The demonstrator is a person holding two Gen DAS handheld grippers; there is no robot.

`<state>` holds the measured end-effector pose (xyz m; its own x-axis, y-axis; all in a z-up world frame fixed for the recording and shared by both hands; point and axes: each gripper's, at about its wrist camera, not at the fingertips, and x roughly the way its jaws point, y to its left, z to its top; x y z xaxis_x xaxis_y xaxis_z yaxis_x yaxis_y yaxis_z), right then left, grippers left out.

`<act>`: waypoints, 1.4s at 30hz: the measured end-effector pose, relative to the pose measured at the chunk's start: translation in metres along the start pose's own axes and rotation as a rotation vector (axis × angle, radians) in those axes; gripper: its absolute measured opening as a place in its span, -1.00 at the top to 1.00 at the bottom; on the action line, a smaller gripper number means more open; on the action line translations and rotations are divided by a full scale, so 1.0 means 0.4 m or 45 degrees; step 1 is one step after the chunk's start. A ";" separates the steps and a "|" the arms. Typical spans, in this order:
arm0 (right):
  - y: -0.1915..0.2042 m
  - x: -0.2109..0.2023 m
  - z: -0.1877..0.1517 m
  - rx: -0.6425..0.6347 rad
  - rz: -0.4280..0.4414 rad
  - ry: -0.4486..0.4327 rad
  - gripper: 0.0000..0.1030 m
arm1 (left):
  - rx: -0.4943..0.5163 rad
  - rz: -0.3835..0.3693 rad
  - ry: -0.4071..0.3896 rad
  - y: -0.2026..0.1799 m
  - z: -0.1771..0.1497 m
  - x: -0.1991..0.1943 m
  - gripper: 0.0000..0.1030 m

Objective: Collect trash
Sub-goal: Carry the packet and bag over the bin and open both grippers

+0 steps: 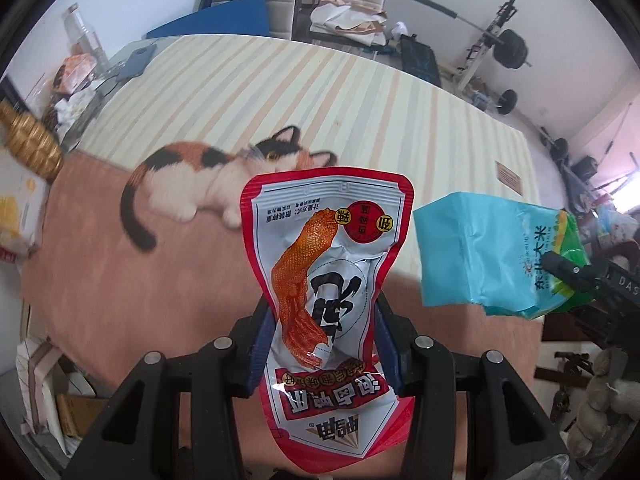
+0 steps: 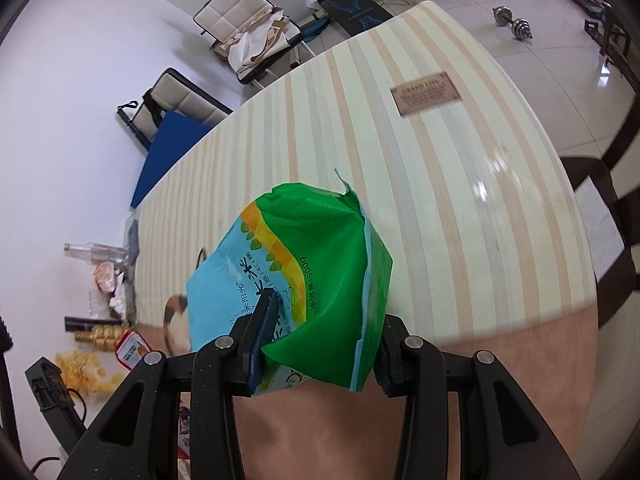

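Carrying rubbish above the striped table (image 2: pixel 460 208), the left gripper (image 1: pixel 324 344) pinches a red-and-white foil snack pouch (image 1: pixel 324 280); the right gripper (image 2: pixel 320 344) clamps a crumpled blue-and-green plastic rice bag (image 2: pixel 312 280), both lifted clear for disposal.

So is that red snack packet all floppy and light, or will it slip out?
The red snack packet looks thin and crinkled, so probably floppy and very light. It stands up between the left gripper's fingers, so it has some stiffness. Its glossy film may be slippery, though the pinch at its waist seems secure.
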<state>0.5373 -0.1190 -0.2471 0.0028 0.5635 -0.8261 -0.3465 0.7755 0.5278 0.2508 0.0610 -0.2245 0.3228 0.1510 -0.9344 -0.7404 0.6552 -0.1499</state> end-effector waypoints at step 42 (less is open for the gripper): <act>-0.734 0.866 -1.146 0.484 -0.264 0.430 0.01 | -0.103 0.004 0.676 0.350 -0.849 1.003 -0.90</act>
<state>0.2101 -0.2820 -0.7787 -0.2881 0.3133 -0.9049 -0.0076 0.9442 0.3293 0.0762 -0.0381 -0.7303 -0.0063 -0.2560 -0.9667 -0.7906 0.5932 -0.1520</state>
